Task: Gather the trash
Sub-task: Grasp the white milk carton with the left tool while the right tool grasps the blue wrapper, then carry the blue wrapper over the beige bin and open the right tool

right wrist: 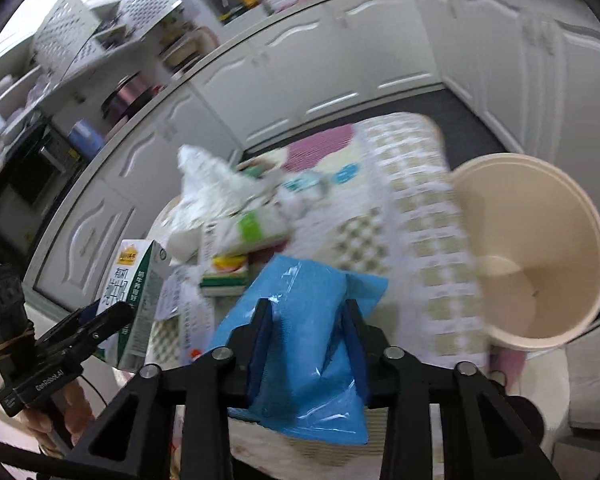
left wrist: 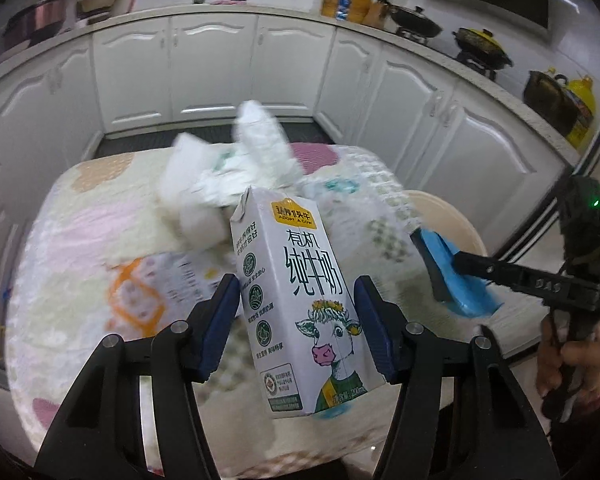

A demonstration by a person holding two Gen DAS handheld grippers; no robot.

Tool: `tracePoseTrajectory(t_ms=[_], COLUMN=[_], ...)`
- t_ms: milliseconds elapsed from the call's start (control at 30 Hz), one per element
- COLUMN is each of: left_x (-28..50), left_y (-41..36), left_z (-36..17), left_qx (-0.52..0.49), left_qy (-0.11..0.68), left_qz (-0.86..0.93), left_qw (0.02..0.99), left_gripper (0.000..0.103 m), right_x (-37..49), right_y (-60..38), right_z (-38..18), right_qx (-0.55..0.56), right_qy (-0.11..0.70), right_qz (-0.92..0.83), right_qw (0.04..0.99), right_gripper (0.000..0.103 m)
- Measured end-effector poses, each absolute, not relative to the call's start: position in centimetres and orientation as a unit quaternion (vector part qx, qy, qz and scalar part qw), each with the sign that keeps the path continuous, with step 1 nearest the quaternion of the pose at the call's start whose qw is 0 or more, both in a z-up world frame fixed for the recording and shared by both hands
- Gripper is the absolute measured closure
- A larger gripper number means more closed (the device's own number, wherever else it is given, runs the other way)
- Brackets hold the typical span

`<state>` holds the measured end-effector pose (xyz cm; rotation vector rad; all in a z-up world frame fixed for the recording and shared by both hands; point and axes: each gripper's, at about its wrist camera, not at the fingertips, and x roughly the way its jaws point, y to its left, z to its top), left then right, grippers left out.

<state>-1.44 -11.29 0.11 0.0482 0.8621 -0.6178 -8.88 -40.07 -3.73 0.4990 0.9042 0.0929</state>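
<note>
**Both grippers loaded: milk carton left, blue packet right**

Hard to make out:
- Heap of white crumpled wrappers (left wrist: 224,176) at the table's far part is motion-blurred in both views; single pieces cannot be separated. A green-and-white packet (right wrist: 252,228) and a smaller box with a green edge (right wrist: 226,276) show in the right wrist view, print unreadable.
- Small print on the carton's side panel is legible only in part; the lower corner of the carton sits in front of the tablecloth and hides it.
- The hand on the right gripper's handle (left wrist: 572,360) is cut off at the frame edge.

Held items:
- Left gripper (left wrist: 298,312): jaws part-way closed, pads pressed on both sides of a white milk carton (left wrist: 300,300) with a cartoon cow, held upright and slightly tilted above the table.
- Right gripper (right wrist: 308,336): jaws nearly closed, pinching a blue plastic packet (right wrist: 300,344), which bulges either side of the pads.

Surface and room:
- Table under a pastel patterned tablecloth (left wrist: 80,240), papers lying flat on it.
- Beige bin (right wrist: 540,256), open and bare inside, just beside the table's right edge.
- White kitchen cabinets (left wrist: 216,68) run along the wall behind; black pans (left wrist: 416,20) stand on the counter.
</note>
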Motion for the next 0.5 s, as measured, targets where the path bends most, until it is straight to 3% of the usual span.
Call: tracePoseTrajectory(t_ms=[400, 500], left_x=[-0.8, -0.7], left_y=[-19.8, -21.5], left_z=[-0.1, -0.2], left_qx=[0.046, 0.051], left_qy=[0.420, 0.424], left_qz=[-0.349, -0.362], left_qw=[0.836, 0.829], left_gripper=[0.050, 0.060], right_x=[-11.0, -11.3], right_y=[-45.2, -47.0], right_z=[-4.3, -3.9], right_qx=[0.255, 0.258], right_qy=[0.416, 0.408], right_qz=[-0.013, -0.037], right_qw=[0.873, 0.875], right_gripper=[0.074, 0.074])
